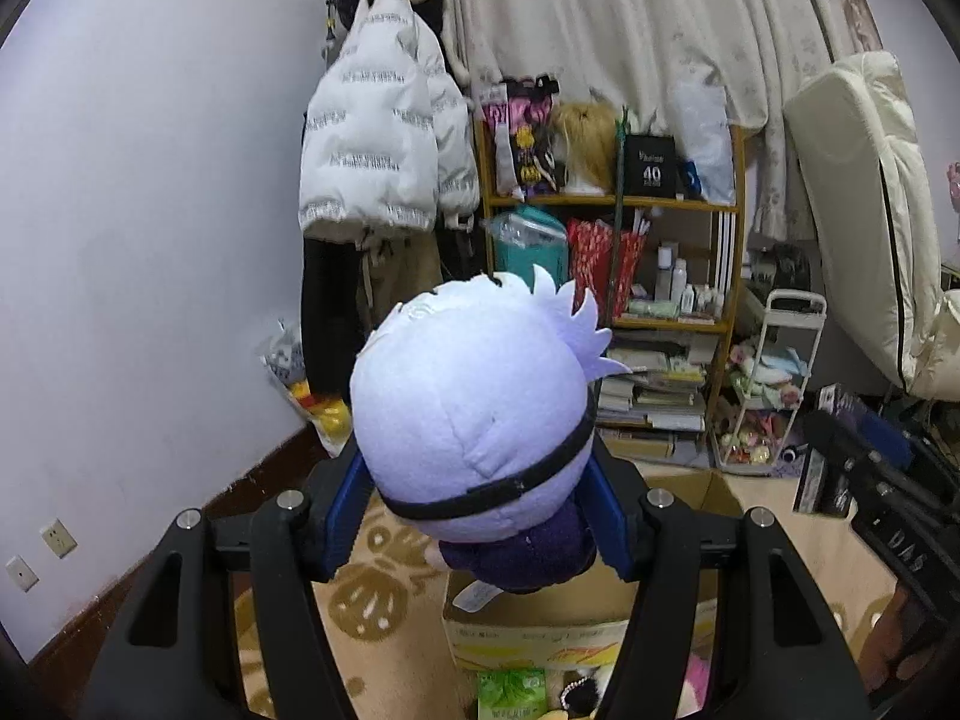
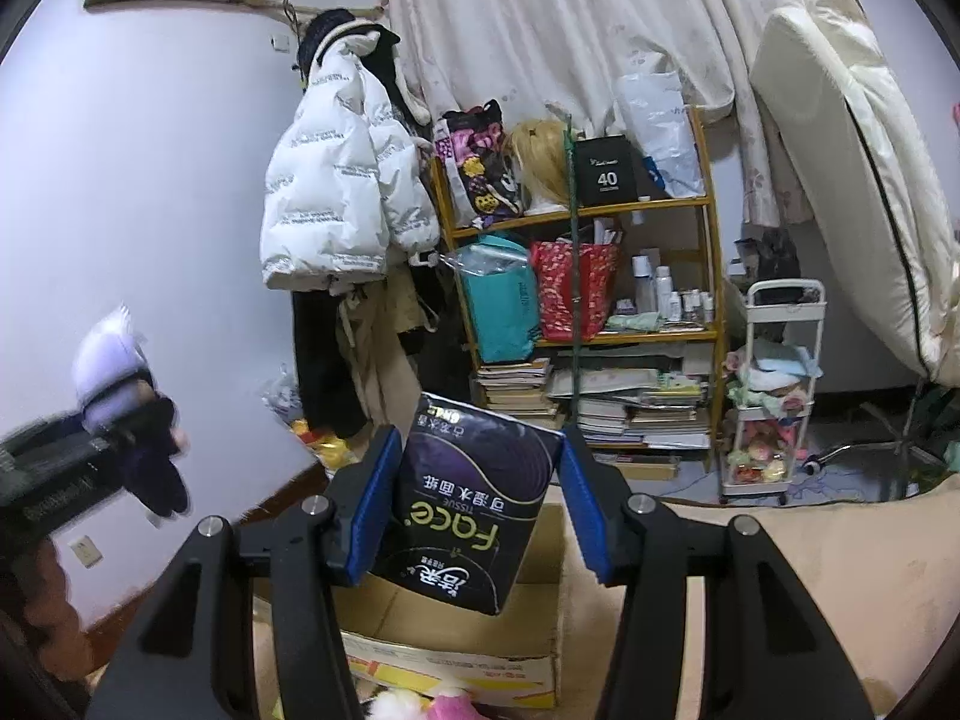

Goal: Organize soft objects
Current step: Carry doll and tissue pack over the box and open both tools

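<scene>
My left gripper (image 1: 477,516) is shut on a plush doll (image 1: 474,414) with a big white spiky-haired head, a black band and a dark purple body, held above a cardboard box (image 1: 534,618). The doll and left gripper also show blurred at the left of the right wrist view (image 2: 129,402). My right gripper (image 2: 480,510) is shut on a black pack of Face tissues (image 2: 474,504), held above the same cardboard box (image 2: 456,654). More soft toys lie near the box's front edge, pink and white ones (image 2: 444,708) among them.
A wooden shelf (image 2: 576,300) full of bags, books and bottles stands ahead. A white puffer jacket (image 2: 336,192) hangs left of it. A small white cart (image 2: 774,396) with soft items stands right. A mattress (image 2: 864,168) leans at far right. A patterned rug (image 1: 372,594) covers the floor.
</scene>
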Tool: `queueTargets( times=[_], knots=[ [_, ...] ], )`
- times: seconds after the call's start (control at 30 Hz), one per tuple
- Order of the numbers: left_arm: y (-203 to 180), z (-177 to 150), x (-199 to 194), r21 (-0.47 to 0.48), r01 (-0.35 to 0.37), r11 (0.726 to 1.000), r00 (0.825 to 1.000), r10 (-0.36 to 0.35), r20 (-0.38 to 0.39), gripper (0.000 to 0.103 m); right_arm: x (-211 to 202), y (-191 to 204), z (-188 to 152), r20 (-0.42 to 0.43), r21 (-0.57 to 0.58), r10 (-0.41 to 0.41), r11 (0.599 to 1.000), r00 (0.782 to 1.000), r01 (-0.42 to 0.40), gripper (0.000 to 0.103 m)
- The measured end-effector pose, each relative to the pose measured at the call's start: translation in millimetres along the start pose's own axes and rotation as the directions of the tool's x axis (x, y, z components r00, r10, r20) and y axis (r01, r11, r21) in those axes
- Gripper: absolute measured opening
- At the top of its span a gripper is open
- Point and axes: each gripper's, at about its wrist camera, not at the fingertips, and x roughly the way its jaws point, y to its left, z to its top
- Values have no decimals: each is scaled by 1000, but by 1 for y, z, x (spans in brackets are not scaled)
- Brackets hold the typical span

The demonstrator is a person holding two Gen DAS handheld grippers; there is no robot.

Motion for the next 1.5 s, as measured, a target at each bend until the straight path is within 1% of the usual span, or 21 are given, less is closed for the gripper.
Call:
queueTargets(
  times=[0.07,0.13,0.2,0.3,0.37,0.47,0.57,0.7,0.83,0.93,1.0,1.1,1.4,1.47,1.5],
  knots=[
    [-2,-9,9,9,-3,1000,1000,3,-16,62,4,0,-6,-3,-11,-3,1000,1000,3,56],
    [-7,-15,17,42,17,999,999,-15,-41,62,10,0,-9,-16,-15,-7,1000,1000,7,56],
    [-14,-21,20,73,34,997,999,-31,-43,62,13,-2,-13,-22,-7,-4,1000,1000,4,56],
    [-20,-29,31,84,53,995,995,-45,-92,62,20,-3,-19,-46,-24,-13,1000,999,12,57],
    [-22,-38,41,88,46,995,992,-35,-124,62,22,-4,-22,-59,-24,-12,1000,998,10,57],
    [-22,-46,49,98,38,994,989,-23,-147,62,27,-6,-25,-76,-15,-8,1000,997,6,57],
    [-24,-51,55,119,14,993,989,3,-146,62,32,-9,-28,-87,-1,-4,1000,996,4,57],
    [-24,-53,60,99,36,994,987,-19,-162,62,38,-14,-33,-103,23,6,1000,995,-4,57],
    [-25,-56,68,96,39,995,983,-21,-183,63,46,-15,-38,-130,26,22,999,991,-18,57],
    [-23,-57,73,69,66,995,977,-50,-208,63,51,-14,-41,-141,32,38,999,989,-34,57],
    [-25,-57,75,70,81,994,975,-65,-214,63,53,-14,-43,-143,40,45,998,989,-39,57],
    [-29,-58,78,95,75,993,976,-54,-212,64,59,-14,-47,-160,42,55,998,986,-49,57],
    [-22,-61,87,45,87,995,967,-74,-242,65,71,-16,-55,-206,48,85,996,975,-76,57],
    [-20,-62,88,27,87,996,967,-78,-244,67,73,-18,-55,-218,55,89,995,972,-79,58],
    [-19,-62,88,20,88,996,966,-80,-245,70,74,-19,-56,-223,60,92,995,971,-80,58]
  ],
)
